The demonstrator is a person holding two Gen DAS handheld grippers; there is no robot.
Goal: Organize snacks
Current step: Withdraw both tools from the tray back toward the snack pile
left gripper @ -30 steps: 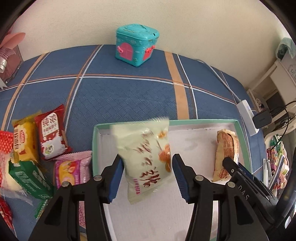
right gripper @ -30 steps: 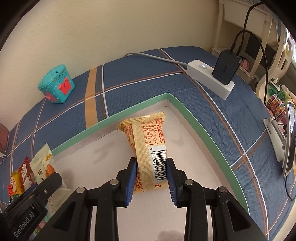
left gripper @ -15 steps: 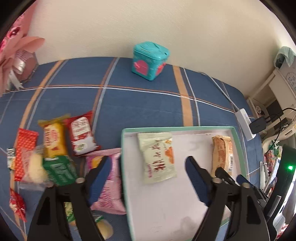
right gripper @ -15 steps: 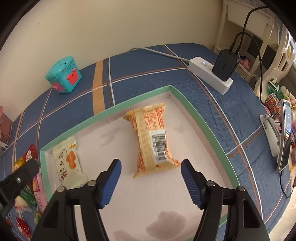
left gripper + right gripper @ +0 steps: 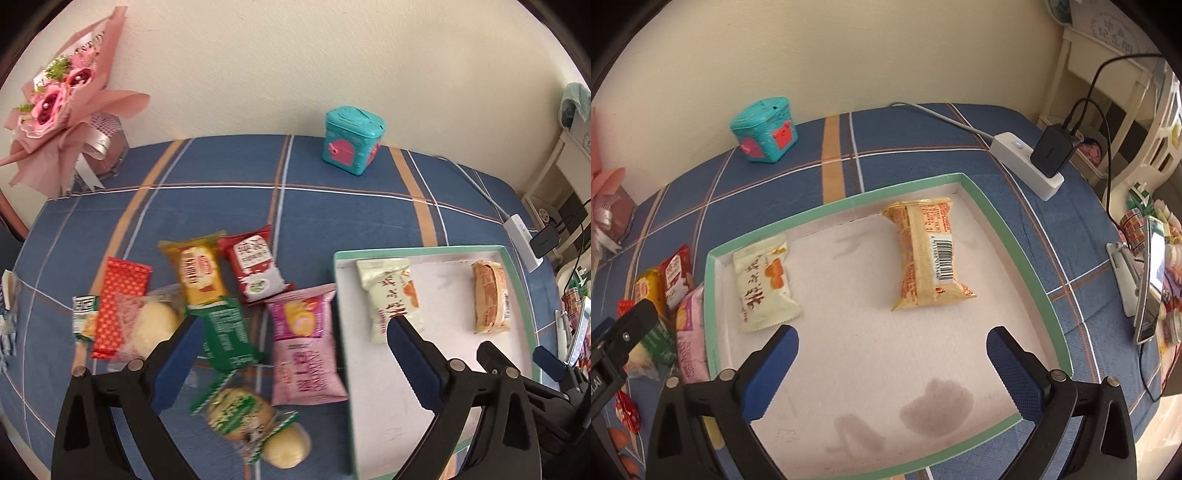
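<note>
A shallow white box with a green rim (image 5: 1008,236) is sitting on a blue cloth with orange and white stripes (image 5: 229,206). Two snacks are lying inside the box. A cream snack bag with red writing (image 5: 762,282) is lying near the left wall of the box. An orange snack pack with a barcode (image 5: 925,254) is lying near the back right corner. The two are well apart.

The right gripper (image 5: 892,352) is hanging over the white floor of the box. Its blue jaws are opening wide, and nothing is between them. The orange pack is lying just past its tips, not touched.

The left gripper (image 5: 291,345) is hanging over the left edge of the box. Its jaws are opening wide too and are holding nothing. Under it a pink snack bag (image 5: 304,347) is lying just beside the box, outside it.

More snacks are lying in a heap on the cloth to the left: a dark green pack (image 5: 227,334), a yellow pack (image 5: 197,273), a dark red pack (image 5: 256,264), a bright red pack with dots (image 5: 116,310), and a round cookie in a clear wrapper (image 5: 240,411).

A small teal box with a pink door (image 5: 352,138) is standing at the back by the wall. A pink paper flower bunch (image 5: 62,96) is standing in the left corner.
</note>
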